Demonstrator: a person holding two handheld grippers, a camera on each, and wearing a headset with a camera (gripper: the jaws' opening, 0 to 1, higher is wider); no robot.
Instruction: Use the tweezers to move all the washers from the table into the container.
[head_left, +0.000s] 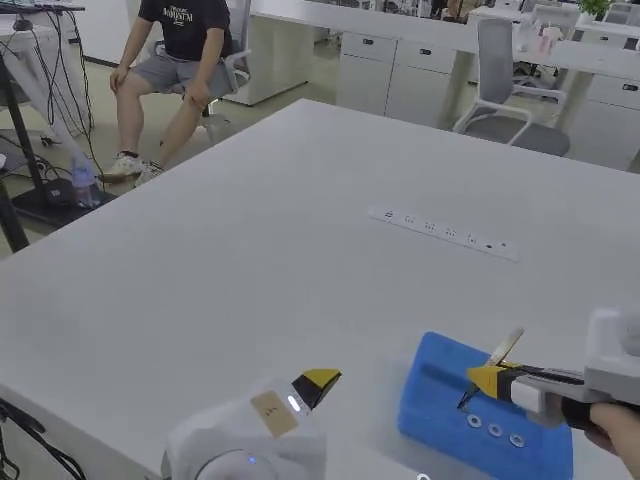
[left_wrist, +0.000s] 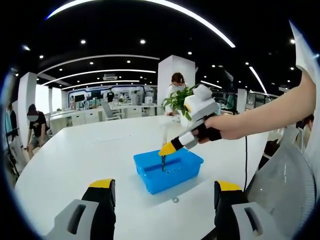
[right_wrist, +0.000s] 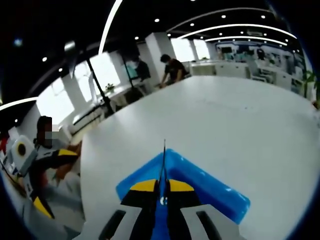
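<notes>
Directly under the right gripper (head_left: 487, 382) sits the blue container (head_left: 440, 400), resting on the white table (head_left: 250, 260). This gripper's yellow-tipped jaws are clenched on the tweezers (left_wrist: 163, 161), and a hand (left_wrist: 225, 127) grips its body from behind. The thin tweezer points hang down from the jaws into the container, just above its floor. Whether anything is pinched between them is too small to tell. Three washers (head_left: 495, 430) lie in a row on the container floor, just beside the tweezer points on the side nearer the person.

The left gripper (left_wrist: 165, 185) is released: its two jaws stand wide apart with nothing between them. Straight ahead of those jaws, in the left gripper view, is the container with the right gripper poised over it. One washer (left_wrist: 175, 200) lies on the bare table between the left gripper's jaws and the container's near wall, just short of that wall. In the head view the left gripper is low at the table's near edge, with the container off to its right, and its yellow tip points toward the container.

Well beyond both grippers a white power strip (head_left: 440, 232) lies flat on the table. Farther off, past the table's far left corner, a person (head_left: 180, 60) sits on a chair
</notes>
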